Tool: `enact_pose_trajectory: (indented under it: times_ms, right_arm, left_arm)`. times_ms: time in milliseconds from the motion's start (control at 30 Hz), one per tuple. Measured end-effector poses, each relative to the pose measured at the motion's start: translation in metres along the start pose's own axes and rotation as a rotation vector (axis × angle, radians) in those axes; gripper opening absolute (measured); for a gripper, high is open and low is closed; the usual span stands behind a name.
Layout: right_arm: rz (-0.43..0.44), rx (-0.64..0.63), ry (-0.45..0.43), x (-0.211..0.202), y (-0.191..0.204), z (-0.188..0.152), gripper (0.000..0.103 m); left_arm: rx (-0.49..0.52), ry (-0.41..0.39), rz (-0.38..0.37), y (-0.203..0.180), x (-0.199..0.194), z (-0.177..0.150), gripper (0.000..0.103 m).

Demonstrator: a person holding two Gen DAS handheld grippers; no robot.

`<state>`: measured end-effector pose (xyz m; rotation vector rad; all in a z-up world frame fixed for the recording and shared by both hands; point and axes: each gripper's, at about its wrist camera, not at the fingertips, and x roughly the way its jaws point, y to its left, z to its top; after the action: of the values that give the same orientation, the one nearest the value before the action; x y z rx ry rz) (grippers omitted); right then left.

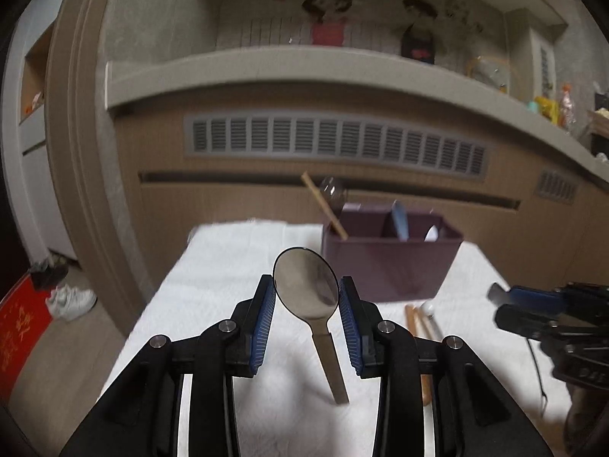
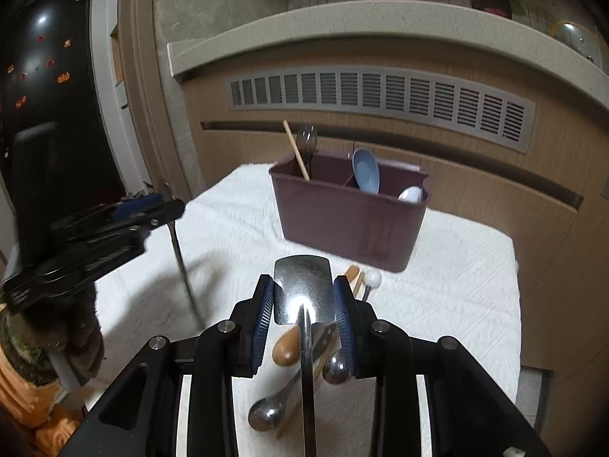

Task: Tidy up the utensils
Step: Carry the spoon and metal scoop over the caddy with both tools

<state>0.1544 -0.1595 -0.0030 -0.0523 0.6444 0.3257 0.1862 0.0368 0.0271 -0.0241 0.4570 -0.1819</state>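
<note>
My left gripper (image 1: 306, 291) is shut on a metal spoon (image 1: 306, 285), bowl up and handle hanging down over the white cloth (image 1: 213, 266). My right gripper (image 2: 303, 297) is shut on a flat metal spatula (image 2: 302, 289), held above the cloth. A maroon utensil caddy (image 2: 350, 221) stands at the back of the cloth, holding a chopstick, a dark spoon, a blue spoon (image 2: 366, 170) and a white spoon (image 2: 411, 194). It also shows in the left wrist view (image 1: 388, 262). The left gripper shows at the left of the right wrist view (image 2: 114, 224).
Loose utensils lie on the cloth under my right gripper: a wooden spoon (image 2: 287, 346), metal spoons (image 2: 264, 415), wooden sticks and a white-tipped stick (image 2: 371, 278). A curved counter with a vent grille (image 2: 380, 95) stands behind. The table edge drops off on the left to shoes (image 1: 70, 301).
</note>
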Motion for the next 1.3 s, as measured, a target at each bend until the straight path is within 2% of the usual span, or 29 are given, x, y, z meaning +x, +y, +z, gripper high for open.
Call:
enact_pose_trajectory:
  times_ms: [133, 233, 367, 467, 567, 633, 767, 900, 1133, 1300]
  right_arm:
    - [-0.035, -0.004, -0.069, -0.009, 0.000, 0.018, 0.030]
    - [-0.052, 0.000, -0.157, -0.022, -0.005, 0.046, 0.030]
    - [-0.093, -0.019, -0.309, -0.038, -0.014, 0.104, 0.030]
    - [-0.092, -0.020, -0.412, -0.043, -0.024, 0.147, 0.030]
    - [-0.114, -0.039, -0.496, -0.038, -0.032, 0.173, 0.030]
    - [-0.113, -0.045, -0.520, -0.028, -0.039, 0.182, 0.030]
    - [-0.087, -0.021, -0.508, 0.003, -0.056, 0.185, 0.030]
    - [-0.089, 0.030, -0.475, 0.044, -0.077, 0.179, 0.030]
    - [-0.113, 0.090, -0.337, 0.116, -0.105, 0.150, 0.030]
    - [-0.113, 0.068, -0.239, 0.137, -0.104, 0.123, 0.030]
  left_arm:
    - [0.036, -0.075, -0.013, -0.010, -0.012, 0.028, 0.035]
    - [0.066, -0.126, -0.026, -0.016, -0.014, 0.062, 0.035]
    - [0.111, -0.207, -0.025, -0.026, -0.013, 0.119, 0.035]
    - [0.133, -0.267, -0.028, -0.032, -0.007, 0.151, 0.035]
    - [0.149, -0.282, -0.050, -0.034, 0.008, 0.170, 0.035]
    - [0.149, -0.261, -0.072, -0.034, 0.024, 0.177, 0.035]
    - [0.140, -0.208, -0.100, -0.034, 0.068, 0.174, 0.035]
    - [0.134, -0.114, -0.126, -0.034, 0.115, 0.151, 0.035]
    - [0.109, 0.028, -0.173, -0.035, 0.173, 0.111, 0.035]
    - [0.087, 0.125, -0.218, -0.038, 0.193, 0.086, 0.036]
